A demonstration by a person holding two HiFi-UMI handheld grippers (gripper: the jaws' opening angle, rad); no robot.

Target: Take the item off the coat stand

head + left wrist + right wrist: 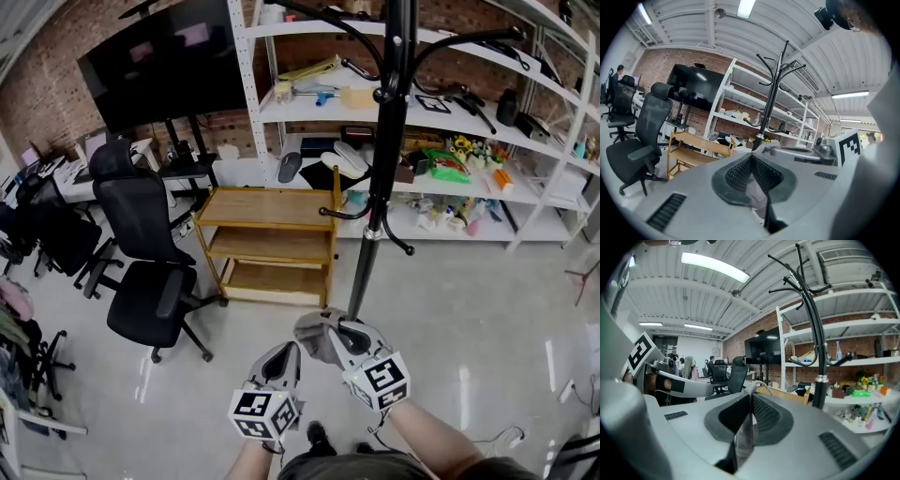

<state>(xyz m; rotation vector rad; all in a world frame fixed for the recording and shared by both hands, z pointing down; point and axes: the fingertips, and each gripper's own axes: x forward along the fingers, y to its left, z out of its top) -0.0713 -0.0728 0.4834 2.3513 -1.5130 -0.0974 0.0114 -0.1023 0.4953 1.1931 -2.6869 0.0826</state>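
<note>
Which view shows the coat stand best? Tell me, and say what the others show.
The right gripper view: the coat stand appears large, with its top hooks, pole and lower hooks all in frame. The left gripper view shows the coat stand smaller and farther off. The head view cuts off the coat stand's top.

Coat stand [382, 178] ahead; open floor [469, 309] rightward.

Brick wall [45, 94], white shelving [246, 84], wooden cart [267, 208]
</note>
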